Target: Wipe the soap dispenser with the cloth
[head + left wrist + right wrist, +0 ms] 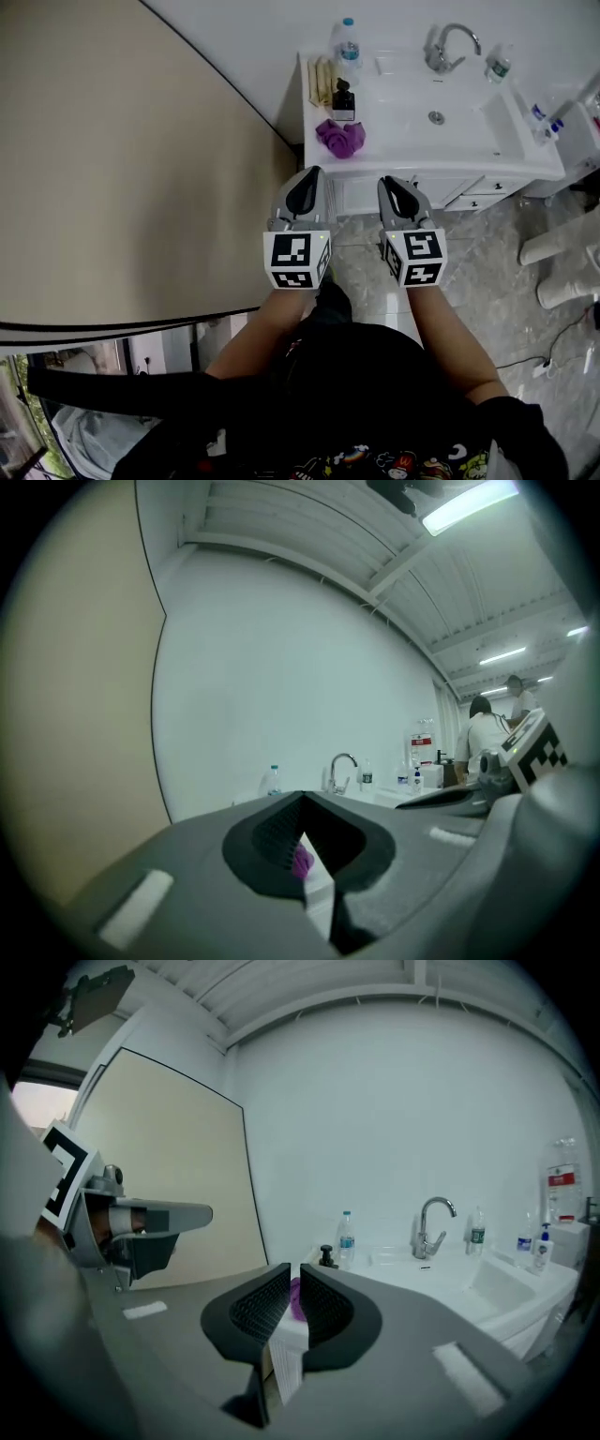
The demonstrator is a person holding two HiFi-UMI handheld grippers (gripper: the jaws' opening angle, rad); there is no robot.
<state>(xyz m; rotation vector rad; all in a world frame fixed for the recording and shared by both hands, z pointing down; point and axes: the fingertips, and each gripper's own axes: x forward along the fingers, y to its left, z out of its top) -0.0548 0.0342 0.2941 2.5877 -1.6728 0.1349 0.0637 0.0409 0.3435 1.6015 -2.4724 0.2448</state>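
Purple cloth (340, 138) lies at the table's (403, 127) front-left corner, soap dispenser (343, 101) just behind it, straight ahead of our left gripper (307, 180), nearer than the right gripper (389, 184). Left gripper view: fingers (270, 836) pressed together. Right gripper view: fingers (324, 1309) slightly apart, holding nothing.

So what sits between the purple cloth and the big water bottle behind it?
The dark soap dispenser stands between the cloth and the bottle on the counter; the head view shows it best.

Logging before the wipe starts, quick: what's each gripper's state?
Left gripper: shut, empty.
Right gripper: slightly open, empty.
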